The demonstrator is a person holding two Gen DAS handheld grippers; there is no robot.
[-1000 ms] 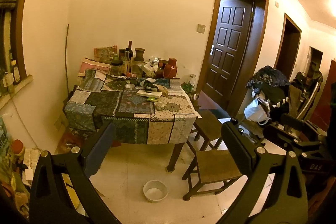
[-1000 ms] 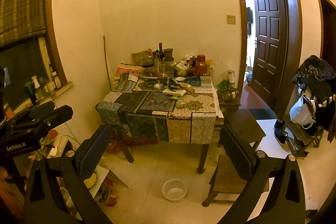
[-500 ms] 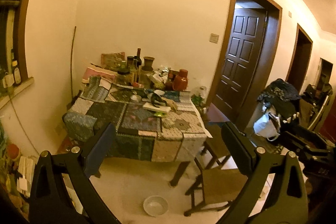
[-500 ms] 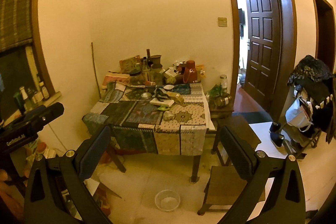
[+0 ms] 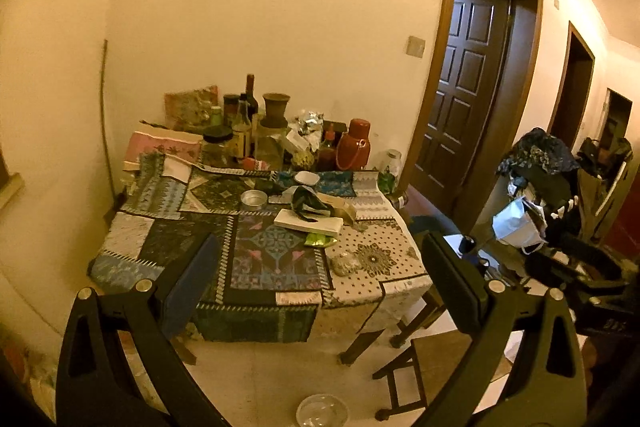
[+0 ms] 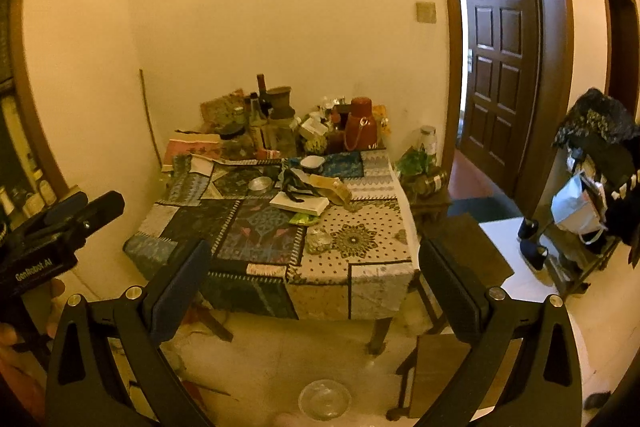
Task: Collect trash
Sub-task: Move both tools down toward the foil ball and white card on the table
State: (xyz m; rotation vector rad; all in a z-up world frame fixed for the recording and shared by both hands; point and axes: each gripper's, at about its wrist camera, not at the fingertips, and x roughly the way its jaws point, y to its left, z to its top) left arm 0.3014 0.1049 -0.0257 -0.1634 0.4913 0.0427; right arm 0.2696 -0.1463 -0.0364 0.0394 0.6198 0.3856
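A table with a patchwork cloth (image 5: 264, 267) (image 6: 360, 263) stands ahead against the wall. On it lie a green wrapper (image 5: 318, 239) (image 6: 304, 218), a crumpled clear wrapper (image 5: 346, 264) (image 6: 318, 239), a dark crumpled bag (image 5: 308, 201) (image 6: 298, 183) on a white box (image 5: 308, 221) (image 6: 300, 203), and a small metal tin (image 5: 253, 197) (image 6: 260, 183). My left gripper (image 5: 320, 291) is open and empty, well short of the table. My right gripper (image 6: 316, 291) is open and empty too. The left gripper also shows at the left of the right wrist view (image 6: 60, 227).
Bottles, jars and a red flask (image 5: 354, 145) crowd the table's back edge. A clear bowl (image 5: 322, 409) (image 6: 324, 399) sits on the floor below. A wooden stool (image 5: 432, 359) (image 6: 444, 379) stands at the table's right. A door (image 5: 464, 87) and a loaded rack (image 5: 540, 187) are to the right.
Both grippers have moved closer to the table, which now fills more of each view. Both stay open and empty.
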